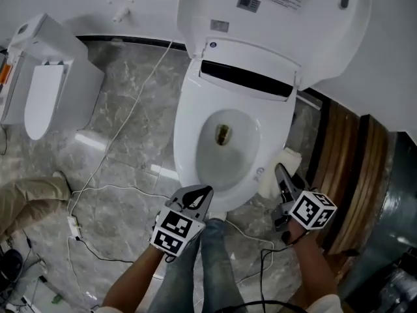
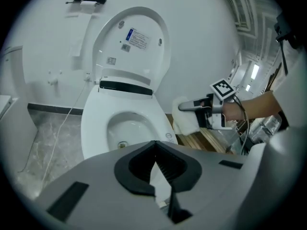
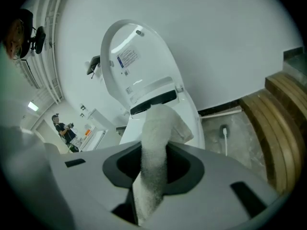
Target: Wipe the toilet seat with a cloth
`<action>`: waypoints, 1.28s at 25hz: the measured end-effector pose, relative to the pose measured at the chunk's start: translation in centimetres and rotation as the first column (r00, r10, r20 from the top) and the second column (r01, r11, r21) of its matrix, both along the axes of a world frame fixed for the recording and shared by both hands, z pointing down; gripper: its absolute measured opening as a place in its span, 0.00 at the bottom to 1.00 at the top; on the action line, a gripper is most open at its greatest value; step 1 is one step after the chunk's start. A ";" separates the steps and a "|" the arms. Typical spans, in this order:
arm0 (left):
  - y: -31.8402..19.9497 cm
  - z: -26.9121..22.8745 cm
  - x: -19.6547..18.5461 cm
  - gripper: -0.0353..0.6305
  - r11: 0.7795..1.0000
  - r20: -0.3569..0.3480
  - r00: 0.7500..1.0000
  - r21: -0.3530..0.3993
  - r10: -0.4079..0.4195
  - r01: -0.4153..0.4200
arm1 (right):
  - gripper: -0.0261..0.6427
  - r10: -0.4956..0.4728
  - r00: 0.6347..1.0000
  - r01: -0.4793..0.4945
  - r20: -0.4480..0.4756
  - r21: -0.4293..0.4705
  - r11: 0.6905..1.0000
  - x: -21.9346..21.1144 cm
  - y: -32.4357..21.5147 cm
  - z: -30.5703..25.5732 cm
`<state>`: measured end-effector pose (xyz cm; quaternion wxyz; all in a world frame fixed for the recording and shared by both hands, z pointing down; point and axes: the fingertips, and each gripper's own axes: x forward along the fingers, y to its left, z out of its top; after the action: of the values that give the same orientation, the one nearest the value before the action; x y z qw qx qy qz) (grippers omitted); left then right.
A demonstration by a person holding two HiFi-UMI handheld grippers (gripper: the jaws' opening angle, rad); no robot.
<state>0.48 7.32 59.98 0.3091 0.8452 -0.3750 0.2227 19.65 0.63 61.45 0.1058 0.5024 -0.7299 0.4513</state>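
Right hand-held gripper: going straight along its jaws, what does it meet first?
Probably the toilet seat, at its rim. The cloth clamped in the right hand-held gripper would touch first. Depth is unclear.

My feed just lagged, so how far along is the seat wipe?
Done: the lid is up and the right gripper is shut on the cloth. In hand: the cloth hangs beside the seat's right edge; I can't tell whether it touches. The left gripper is shut, empty, near the seat's front. Left: the wiping; no trace shows any done.
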 end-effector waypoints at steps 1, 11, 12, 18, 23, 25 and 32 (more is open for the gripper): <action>-0.5 0.1 0.5 0.07 1.000 0.002 1.000 -0.002 0.013 -0.013 | 0.19 -0.027 1.000 0.027 -0.010 -0.003 1.000 0.1 -1.2 0.3; -5.4 0.1 3.3 0.07 0.998 -0.001 0.998 0.026 -0.057 0.057 | 0.19 -0.445 0.844 0.453 -0.299 -0.047 0.890 -0.1 -11.7 3.3; -5.6 0.2 3.2 0.07 0.997 0.002 0.998 0.023 -0.070 0.070 | 0.19 -0.480 0.816 0.489 -0.323 -0.057 0.870 -0.3 -12.4 3.4; -5.7 0.3 2.8 0.07 0.992 -0.010 0.992 -0.012 -0.126 0.126 | 0.19 -0.640 0.591 0.668 -0.491 -0.147 0.730 -0.9 -15.6 4.8; -4.8 1.1 2.6 0.07 0.993 -0.004 0.994 -0.047 -0.112 0.111 | 0.19 -0.705 0.416 0.764 -0.575 -0.199 0.614 -1.1 -15.7 6.5; -4.5 1.7 2.4 0.07 0.993 -0.002 0.995 -0.063 -0.103 0.103 | 0.19 -0.691 0.427 0.766 -0.583 -0.173 0.619 -1.3 -15.5 6.5; -4.0 2.6 2.9 0.07 0.990 -0.019 0.993 -0.087 -0.115 0.113 | 0.19 -0.731 0.434 0.783 -0.527 -0.181 0.596 -1.2 -12.8 7.2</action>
<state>3.36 3.36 62.58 0.3617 0.8109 -0.4090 0.2106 18.44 -12.14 68.65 0.4787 0.2329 -0.8318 0.1570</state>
